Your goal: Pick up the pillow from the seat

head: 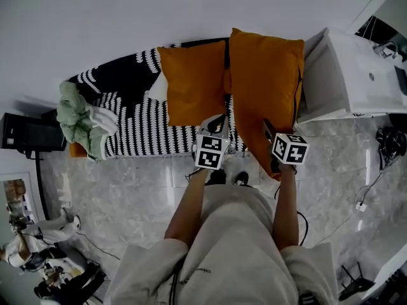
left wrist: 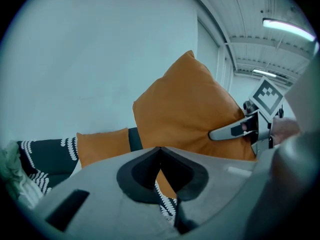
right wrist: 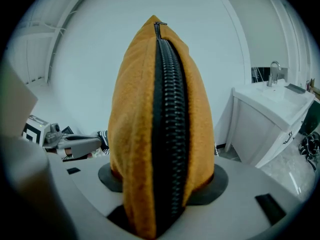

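Note:
A large orange pillow (head: 267,81) hangs lifted off the seat between my two grippers. My right gripper (head: 269,132) is shut on its zipped edge; the right gripper view shows the black zip (right wrist: 167,114) running straight up between the pads. My left gripper (head: 220,126) pinches the pillow's lower left edge, and its pads meet at the tips (left wrist: 159,150) on the orange fabric (left wrist: 185,109). A second, smaller orange pillow (head: 193,81) still lies on the black-and-white striped seat (head: 137,119). Each gripper shows in the other's view: the right gripper (left wrist: 235,130) and the left gripper (right wrist: 75,144).
A white cabinet with a sink and tap (head: 356,75) stands right of the seat. A green and white cloth bundle (head: 79,116) lies on the seat's left end, next to a black box (head: 25,132). Cables (head: 389,142) lie on the marble floor at the right.

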Demonstrator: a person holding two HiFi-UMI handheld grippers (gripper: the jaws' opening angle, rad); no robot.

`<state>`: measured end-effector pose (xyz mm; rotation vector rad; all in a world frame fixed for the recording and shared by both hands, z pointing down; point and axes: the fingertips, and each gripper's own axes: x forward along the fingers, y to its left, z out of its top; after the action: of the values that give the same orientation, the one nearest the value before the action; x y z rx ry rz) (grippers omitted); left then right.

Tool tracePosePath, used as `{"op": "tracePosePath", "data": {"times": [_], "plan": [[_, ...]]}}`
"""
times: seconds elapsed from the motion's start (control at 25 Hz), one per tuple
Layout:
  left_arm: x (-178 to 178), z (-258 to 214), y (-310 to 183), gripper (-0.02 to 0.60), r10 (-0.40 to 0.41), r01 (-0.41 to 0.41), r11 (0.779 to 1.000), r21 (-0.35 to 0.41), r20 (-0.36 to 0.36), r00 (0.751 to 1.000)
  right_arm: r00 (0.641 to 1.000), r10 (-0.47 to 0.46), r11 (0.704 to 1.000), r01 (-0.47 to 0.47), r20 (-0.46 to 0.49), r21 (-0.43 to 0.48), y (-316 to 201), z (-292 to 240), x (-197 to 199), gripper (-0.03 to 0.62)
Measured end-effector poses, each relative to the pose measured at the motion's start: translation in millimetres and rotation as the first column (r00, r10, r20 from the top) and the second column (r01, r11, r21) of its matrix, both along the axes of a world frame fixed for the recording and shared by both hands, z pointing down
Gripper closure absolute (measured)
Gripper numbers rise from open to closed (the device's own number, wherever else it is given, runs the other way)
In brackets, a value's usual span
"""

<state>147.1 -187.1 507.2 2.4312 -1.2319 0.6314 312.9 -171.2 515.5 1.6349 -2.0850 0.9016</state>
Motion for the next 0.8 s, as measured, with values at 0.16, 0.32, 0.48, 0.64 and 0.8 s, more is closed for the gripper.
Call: {"op": "tracePosePath", "data": {"times": [0.16, 0.32, 0.48, 0.64, 0.8], "plan": [[-0.9, -4.4, 23.2, 0.573, -0.031, 0.03, 0.999, 0.009, 0.012, 0.999, 1.0, -0.022, 1.0, 0.022, 0.004, 0.006, 15.4, -1.6, 1.6, 0.326], [4.6, -9.6, 45.3, 0.572, -0.055, 0.055, 0.998, 0.025, 0.013, 0.998, 0.998, -0.055, 0.998, 0.054, 0.013, 0.023, 31.3, -6.9, -0.4, 0.326], [9.3, -13.9, 66.2, 0.573, -0.084, 0.083, 0.996, 0.036, 0.017, 0.996, 0.996, -0.076, 0.997, 0.074, 0.046, 0.036, 48.2, -7.9, -2.5, 0.326], [1.4, -18.9, 81.7, 0.572, -0.099, 0.097, 0.994, 0.044, 0.044, 0.994, 0.993, -0.081, 0.996, 0.078, 0.086, 0.042, 62.3, -5.5, -10.6, 0.326], [-15.9, -19.9, 92.8, 0.573, -0.108, 0.106, 0.994, 0.041, 0.069, 0.992, 0.988, -0.077, 0.997, 0.073, 0.132, 0.036, 72.7, -3.1, -28.8, 0.326]]}}
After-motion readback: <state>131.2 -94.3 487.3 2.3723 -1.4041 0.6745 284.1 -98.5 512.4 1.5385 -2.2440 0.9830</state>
